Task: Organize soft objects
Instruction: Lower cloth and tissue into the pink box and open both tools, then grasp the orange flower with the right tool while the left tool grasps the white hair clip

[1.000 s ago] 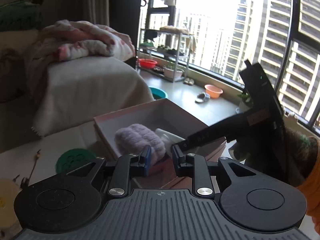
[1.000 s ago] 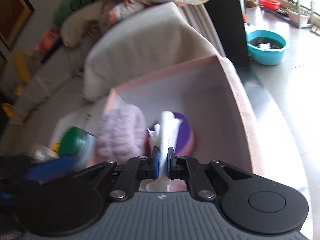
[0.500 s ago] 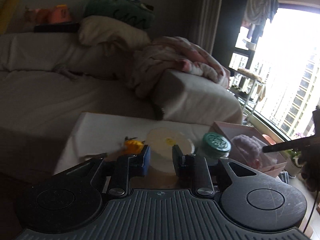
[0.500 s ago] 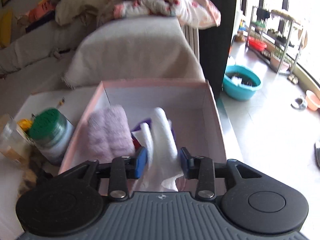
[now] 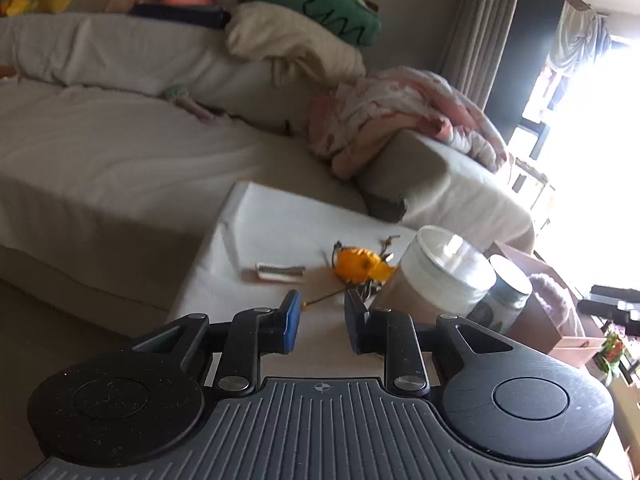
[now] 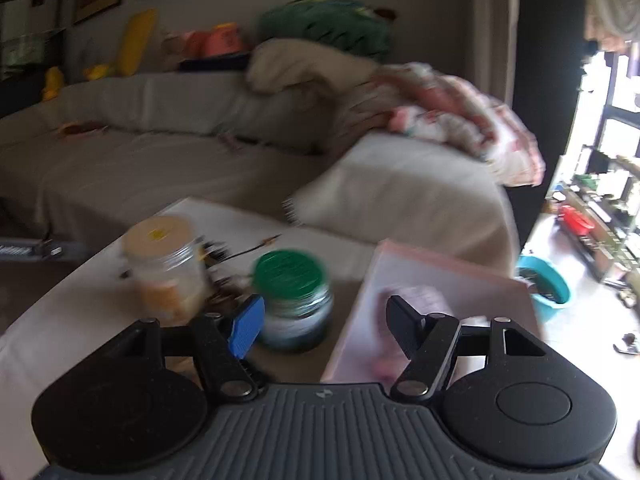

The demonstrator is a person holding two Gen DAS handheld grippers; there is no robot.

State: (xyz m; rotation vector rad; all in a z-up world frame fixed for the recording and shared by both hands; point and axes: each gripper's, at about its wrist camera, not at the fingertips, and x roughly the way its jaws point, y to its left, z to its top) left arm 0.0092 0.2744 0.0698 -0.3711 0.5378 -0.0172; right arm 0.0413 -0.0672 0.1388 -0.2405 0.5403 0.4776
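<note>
Left gripper (image 5: pixel 320 320) parted, empty, above table's (image 5: pixel 272 224) near edge. Right gripper (image 6: pixel 324 328) spread wide, empty, between green-lidded jar (image 6: pixel 294 300) and pink box (image 6: pixel 448 276).

Two jars are standing on the table (image 6: pixel 80 300): one pale-lidded jar (image 6: pixel 168 268), one green-lidded jar (image 6: pixel 294 300). One pink box (image 6: pixel 452 280) is sitting there, one orange toy (image 5: pixel 358 266), one lilac fluffy item (image 5: pixel 554 300).

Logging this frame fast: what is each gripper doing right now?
Left gripper: open, holding nothing.
Right gripper: open wide, holding nothing.
</note>
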